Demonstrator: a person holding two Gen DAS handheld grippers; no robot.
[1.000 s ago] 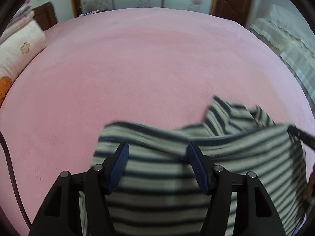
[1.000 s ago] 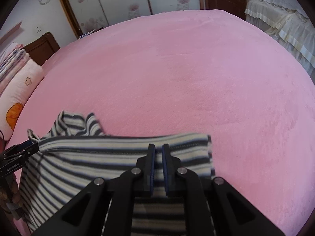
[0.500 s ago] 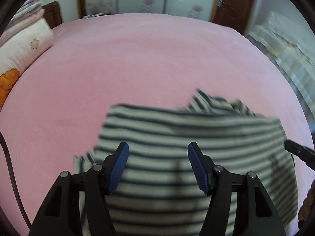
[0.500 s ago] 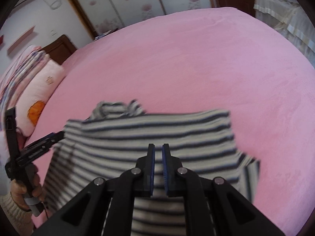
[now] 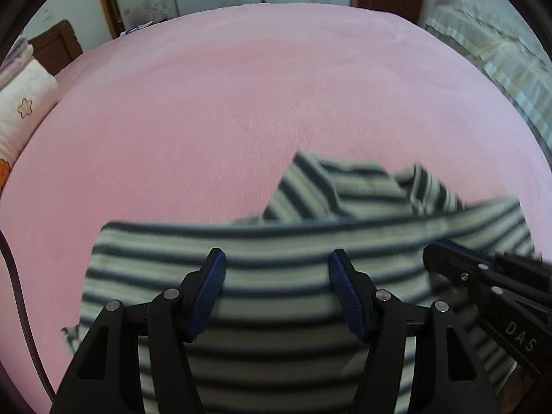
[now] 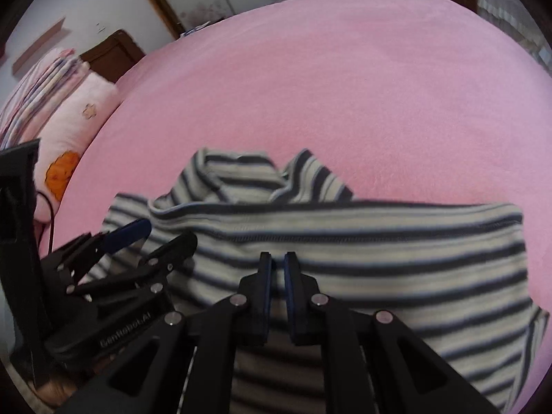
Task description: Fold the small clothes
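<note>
- Left wrist view: the left gripper (image 5: 277, 274) stood with its blue-padded fingers (image 5: 211, 288) well apart over the striped top (image 5: 276, 258); nothing was pinched between them.
- Same view: the garment lay on the pink bed (image 5: 241, 103), near edge of the frame, with a collar-like flap sticking up at its far side. The right gripper (image 5: 445, 262) entered from the right, at the cloth's right end.
- Right wrist view: the right gripper's fingers (image 6: 265, 276) were almost together. The striped top ran under them; whether any cloth was caught in the narrow gap could not be told.
- Same view: the left gripper sat at the garment's left end, fingers spread. A pillow (image 6: 79, 117) lay at the far left of the bed.
- Progress, as a judgement: early to middle. The top appeared doubled over once along its long axis, with a straight far edge, but the collar part was bunched.
- Left to do, likely: smooth, fold again, set aside.
</note>
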